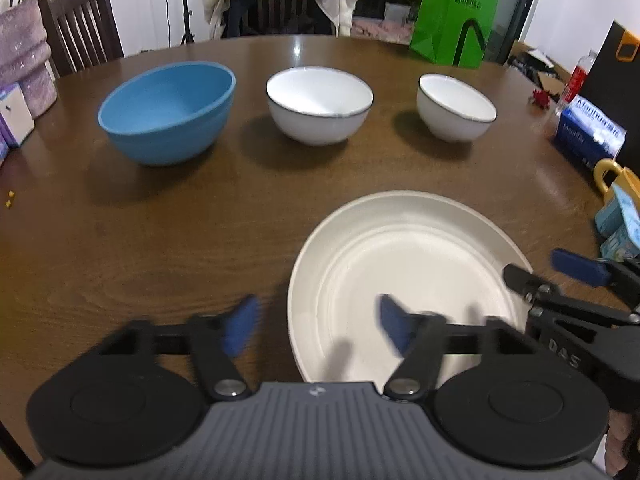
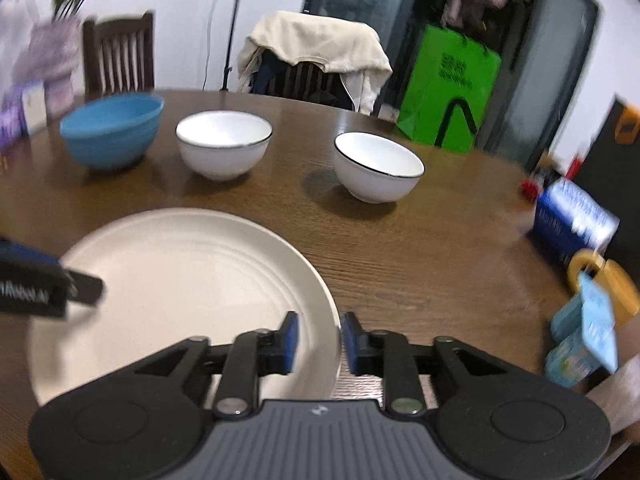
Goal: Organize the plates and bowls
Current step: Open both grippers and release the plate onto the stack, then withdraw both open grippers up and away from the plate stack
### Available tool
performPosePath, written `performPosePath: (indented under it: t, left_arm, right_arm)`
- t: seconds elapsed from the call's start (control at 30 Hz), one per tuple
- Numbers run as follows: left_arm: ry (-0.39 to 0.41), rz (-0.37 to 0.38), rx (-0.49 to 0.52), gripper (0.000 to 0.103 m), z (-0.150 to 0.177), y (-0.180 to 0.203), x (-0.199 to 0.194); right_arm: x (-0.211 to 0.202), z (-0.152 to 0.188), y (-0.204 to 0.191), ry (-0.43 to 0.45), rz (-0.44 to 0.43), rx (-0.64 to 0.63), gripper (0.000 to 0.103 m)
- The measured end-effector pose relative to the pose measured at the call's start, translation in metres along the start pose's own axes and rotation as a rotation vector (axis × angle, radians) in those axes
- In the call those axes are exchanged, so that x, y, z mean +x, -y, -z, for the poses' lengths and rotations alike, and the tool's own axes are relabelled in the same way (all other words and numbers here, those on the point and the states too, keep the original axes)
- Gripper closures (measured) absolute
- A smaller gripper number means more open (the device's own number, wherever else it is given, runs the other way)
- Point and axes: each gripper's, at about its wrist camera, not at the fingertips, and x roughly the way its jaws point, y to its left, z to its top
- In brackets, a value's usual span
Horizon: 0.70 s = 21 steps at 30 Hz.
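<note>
A cream plate [image 1: 400,256] [image 2: 180,272] lies flat on the brown round table [image 1: 140,240] near its front edge. My left gripper [image 1: 316,328] is open wide, one finger on each side of the plate's left rim, pads clear of it. My right gripper [image 2: 320,340] [image 1: 548,274] stands open astride the plate's right rim, which sits in the gap close to the right pad. Further back, in a row, stand a blue bowl [image 1: 168,112] [image 2: 112,132], a larger white bowl [image 1: 320,104] [image 2: 224,144] and a smaller white bowl [image 1: 456,108] [image 2: 378,168], all upright and empty.
At the table's right edge sit a blue box [image 1: 588,140] [image 2: 572,224], a yellow padlock-shaped thing [image 2: 608,284] and light-blue cartons [image 2: 584,332]. A green bag [image 1: 456,12] stands at the far edge, chairs [image 2: 120,56] behind it. Purple packs [image 1: 20,64] lie far left.
</note>
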Motion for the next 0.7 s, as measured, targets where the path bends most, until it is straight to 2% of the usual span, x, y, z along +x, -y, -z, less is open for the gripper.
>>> performPosePath:
  t: [0.03, 0.07, 0.1, 0.17, 0.3, 0.53, 0.7]
  left_arm:
    - [0.012, 0.002, -0.004, 0.012, -0.002, -0.001, -0.004]
    - [0.024, 0.010, -0.007, 0.008, -0.004, -0.003, -0.008]
    - [0.030, 0.023, -0.011, 0.003, -0.005, -0.004, -0.012]
    - [0.048, 0.039, -0.019, 0.000, -0.006, -0.007, -0.021]
    - [0.066, 0.046, -0.033, 0.000, -0.005, -0.012, -0.042]
    - [0.094, 0.061, -0.054, 0.000, 0.009, -0.014, -0.078]
    - [0.093, 0.072, -0.066, 0.000, 0.023, -0.006, -0.097]
  right_arm:
    - [-0.004, -0.003, 0.005, 0.004, -0.019, 0.032, 0.047]
    - [-0.008, -0.006, 0.008, 0.011, -0.029, 0.051, 0.031]
    - [-0.013, -0.008, 0.011, 0.020, -0.038, 0.066, 0.019]
    - [-0.022, -0.012, 0.015, 0.032, -0.061, 0.084, 0.010]
    - [-0.039, -0.013, 0.024, 0.025, -0.134, 0.104, 0.000]
    - [-0.066, -0.006, 0.032, -0.021, -0.153, 0.133, 0.000]
    - [-0.095, 0.000, 0.030, -0.022, -0.175, 0.131, 0.000]
